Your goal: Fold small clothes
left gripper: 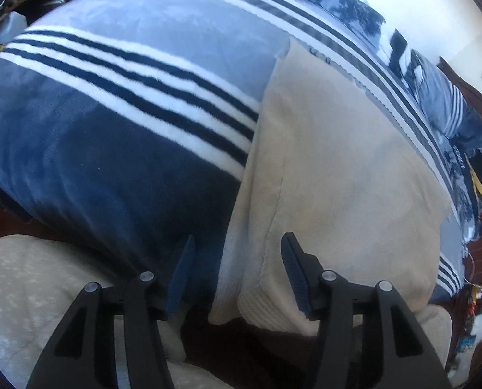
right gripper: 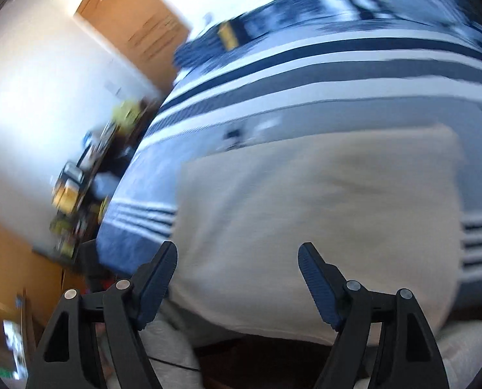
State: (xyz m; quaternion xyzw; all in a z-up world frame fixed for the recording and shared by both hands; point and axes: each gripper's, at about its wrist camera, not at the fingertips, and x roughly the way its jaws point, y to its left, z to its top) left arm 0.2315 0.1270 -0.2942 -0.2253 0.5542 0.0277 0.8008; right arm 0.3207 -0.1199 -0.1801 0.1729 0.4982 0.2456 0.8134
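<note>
Beige garment point(left gripper: 338, 168) under both spread-fingered grippers point(left gripper: 237, 259) point(right gripper: 237, 265).

Matt cream knit garment point(left gripper: 331, 168) lies on a plush, fleecy striped blanket point(left gripper: 117, 103).

Wide bare stretches of the striped blanket point(left gripper: 117, 103) are left open on the bed to the left of the cream garment point(left gripper: 331, 162), which is spread flat. The bed's left edge is crowded by cluttered shelves point(right gripper: 78, 194); a wooden door point(right gripper: 134, 29) is seen beyond.
</note>
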